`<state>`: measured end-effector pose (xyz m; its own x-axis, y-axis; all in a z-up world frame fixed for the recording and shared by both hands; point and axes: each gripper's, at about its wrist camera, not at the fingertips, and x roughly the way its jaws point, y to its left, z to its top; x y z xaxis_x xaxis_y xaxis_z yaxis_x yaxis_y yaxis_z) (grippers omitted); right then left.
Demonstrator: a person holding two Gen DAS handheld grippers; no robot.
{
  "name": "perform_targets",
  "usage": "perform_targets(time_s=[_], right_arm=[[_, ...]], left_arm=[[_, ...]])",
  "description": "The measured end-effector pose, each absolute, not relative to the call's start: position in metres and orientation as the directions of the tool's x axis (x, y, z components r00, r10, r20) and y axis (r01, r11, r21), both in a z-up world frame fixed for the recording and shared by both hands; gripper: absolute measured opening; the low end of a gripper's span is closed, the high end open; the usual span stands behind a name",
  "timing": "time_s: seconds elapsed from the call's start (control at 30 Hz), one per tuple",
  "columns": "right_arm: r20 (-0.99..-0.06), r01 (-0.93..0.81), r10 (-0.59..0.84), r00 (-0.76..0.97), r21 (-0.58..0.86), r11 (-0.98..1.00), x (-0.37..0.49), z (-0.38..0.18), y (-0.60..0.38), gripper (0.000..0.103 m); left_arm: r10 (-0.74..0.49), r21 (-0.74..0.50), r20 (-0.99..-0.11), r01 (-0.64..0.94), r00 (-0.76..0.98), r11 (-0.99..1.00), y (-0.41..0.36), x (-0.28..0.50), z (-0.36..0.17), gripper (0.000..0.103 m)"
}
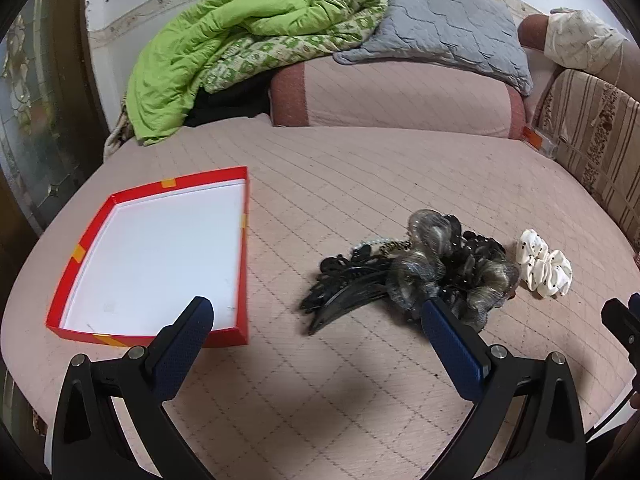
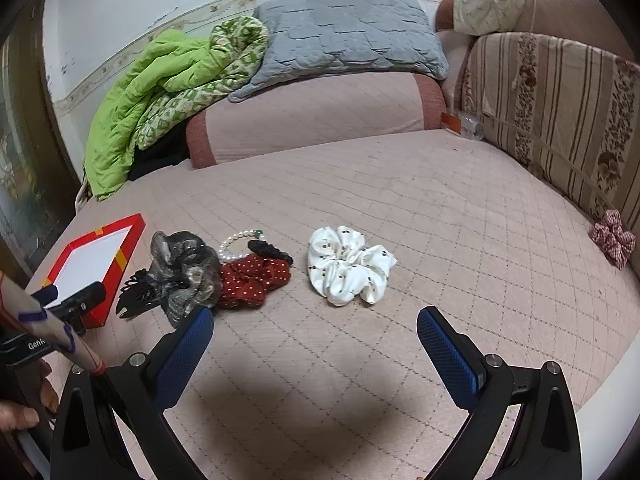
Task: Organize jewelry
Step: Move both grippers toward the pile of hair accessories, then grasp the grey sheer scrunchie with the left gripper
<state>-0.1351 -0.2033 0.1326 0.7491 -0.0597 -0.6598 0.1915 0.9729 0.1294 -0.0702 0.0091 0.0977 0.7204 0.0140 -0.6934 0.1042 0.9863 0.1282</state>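
1. On my left wrist view, the left gripper (image 1: 316, 314) fills the bottom of the frame with its two blue fingers (image 1: 182, 350) spread wide and nothing between them.
2. The red box (image 1: 246, 200) with a white inside lies at centre left on the pink quilt (image 1: 360, 168); my left finger overlaps its near edge.
3. Right of centre I see a heap of hair things: a black comb clip (image 1: 340, 300) at its left, a grey gauzy scrunchie (image 1: 428, 264) on top, touching my right finger tip.
4. Just beside the heap, further right, lies the white dotted scrunchie (image 1: 544, 268).
5. A green blanket (image 1: 192, 52) and a grey pillow (image 1: 440, 24) sit in the upper part of the frame.
6. On my right wrist view, the right gripper (image 2: 314, 322) is also wide open and empty, at the bottom.
7. The white dotted scrunchie (image 2: 348, 266) lies at centre, apart from the rest.
8. To its left I see a red dotted scrunchie (image 2: 252, 280), a pearl bracelet (image 2: 236, 242), a black hair tie (image 2: 272, 254), the grey scrunchie (image 2: 184, 268) and the comb clip (image 2: 134, 300) bunched together.
9. The red box (image 2: 128, 248) sits at the left edge, and a red checked scrunchie (image 2: 612, 236) lies at far right by the striped cushion (image 2: 560, 112).
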Motion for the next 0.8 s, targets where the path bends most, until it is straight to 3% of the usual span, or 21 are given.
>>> perform_targets(time_s=[0.4, 0.5, 0.57, 0.8], right_arm=[[-0.675, 0.217, -0.045, 0.737, 0.174, 0.960, -0.136, 0.129, -0.221, 0.103], [-0.681, 0.218, -0.035, 0.731, 0.184, 0.958, -0.135, 0.126, -0.223, 0.103], [-0.683, 0.217, -0.030, 0.730, 0.189, 0.958, -0.134, 0.125, -0.223, 0.103], [-0.691, 0.225, -0.027, 0.723, 0.199, 0.954, -0.133, 0.123, -0.228, 0.103]], left_arm=[[-0.176, -0.065, -0.754, 0.195, 0.633, 0.979, 0.006, -0.045, 0.083, 0.101], [-0.243, -0.113, -0.763, 0.246, 0.600, 0.963, -0.008, -0.032, 0.077, 0.085], [-0.267, -0.128, -0.764, 0.266, 0.587, 0.955, -0.015, -0.022, 0.073, 0.061], [-0.285, -0.090, -0.777, 0.349, 0.562, 0.933, -0.045, 0.009, 0.058, 0.058]])
